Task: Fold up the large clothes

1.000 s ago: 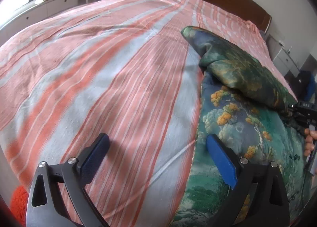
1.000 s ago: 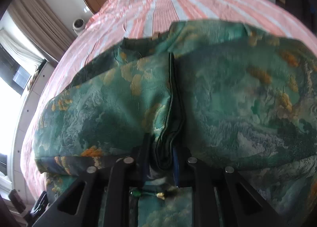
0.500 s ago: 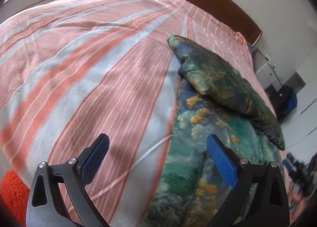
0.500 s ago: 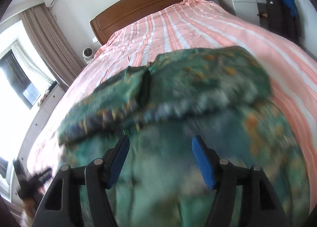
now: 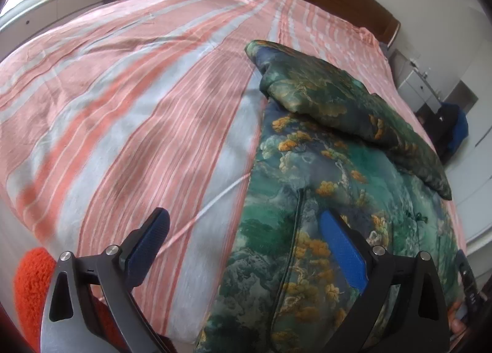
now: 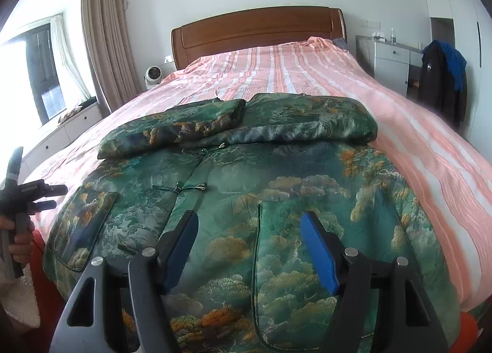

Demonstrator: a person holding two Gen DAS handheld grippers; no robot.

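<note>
We see the jacket (image 6: 276, 186) flat on the bed (image 6: 415, 137), sleeves folded across its chest. Right gripper (image 6: 249, 248) fingers opening, empty, above its hem; left gripper (image 5: 246, 248) wide, empty, ready for the next fold.

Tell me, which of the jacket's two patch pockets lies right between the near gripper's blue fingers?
The right-hand pocket, under the right gripper; the other pocket lies off left.
</note>
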